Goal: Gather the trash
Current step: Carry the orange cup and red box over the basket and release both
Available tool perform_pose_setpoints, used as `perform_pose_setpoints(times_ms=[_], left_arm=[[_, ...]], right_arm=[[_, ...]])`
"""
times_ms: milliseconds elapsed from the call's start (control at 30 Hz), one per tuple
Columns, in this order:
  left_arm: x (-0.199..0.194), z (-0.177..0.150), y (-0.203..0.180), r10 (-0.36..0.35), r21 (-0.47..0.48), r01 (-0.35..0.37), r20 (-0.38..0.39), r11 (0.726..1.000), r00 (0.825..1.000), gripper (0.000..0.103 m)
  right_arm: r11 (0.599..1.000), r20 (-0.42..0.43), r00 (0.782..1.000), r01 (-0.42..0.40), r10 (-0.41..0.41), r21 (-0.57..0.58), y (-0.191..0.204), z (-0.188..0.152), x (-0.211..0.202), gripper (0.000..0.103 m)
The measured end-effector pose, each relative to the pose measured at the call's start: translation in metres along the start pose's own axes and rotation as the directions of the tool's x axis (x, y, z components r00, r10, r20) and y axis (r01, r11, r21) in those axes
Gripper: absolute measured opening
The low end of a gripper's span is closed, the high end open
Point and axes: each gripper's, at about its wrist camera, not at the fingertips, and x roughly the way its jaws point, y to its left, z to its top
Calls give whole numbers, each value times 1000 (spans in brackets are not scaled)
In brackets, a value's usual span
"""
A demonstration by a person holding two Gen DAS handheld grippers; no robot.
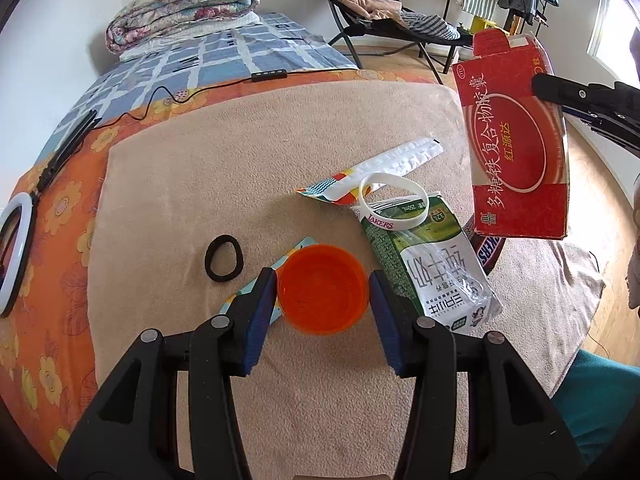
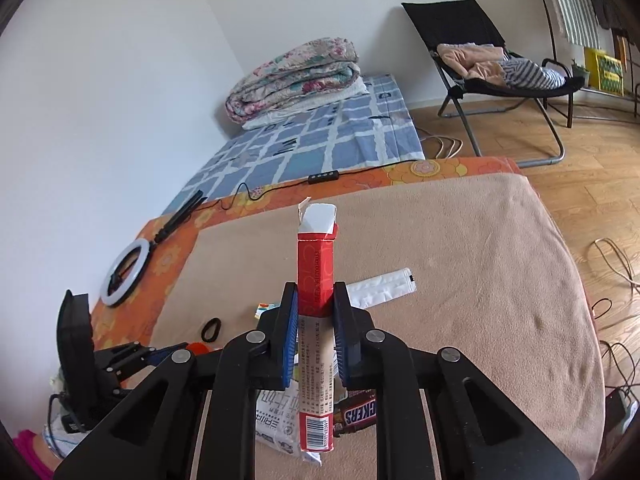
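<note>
My left gripper (image 1: 323,282) is shut on an orange plastic cup (image 1: 322,288) and holds it over the beige blanket (image 1: 240,152). My right gripper (image 2: 315,300) is shut on a flat red medicine box (image 2: 316,280), held up in the air; the box also shows in the left wrist view (image 1: 516,140). On the blanket lie a green and white milk carton (image 1: 432,264), a Snickers wrapper (image 1: 486,250), a white wristband (image 1: 394,202), a white wrapper strip (image 1: 384,168) and a black hair tie (image 1: 223,258).
A colourful card (image 1: 256,288) lies under the cup. A ring light (image 1: 12,248) and a cable remote (image 1: 268,76) lie on the orange cloth. A folded quilt (image 1: 184,8), a black lounge chair (image 1: 380,12) and floor cables (image 2: 616,264) are around.
</note>
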Motion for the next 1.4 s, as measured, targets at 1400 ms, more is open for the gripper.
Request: perform_pose_setpoints(times_ms=[1400], left_arm=[[-133, -175, -64, -122, -62, 120, -19, 991, 992, 49]], right_arm=[[969, -96, 994, -80, 58, -236, 90, -154, -148, 15]])
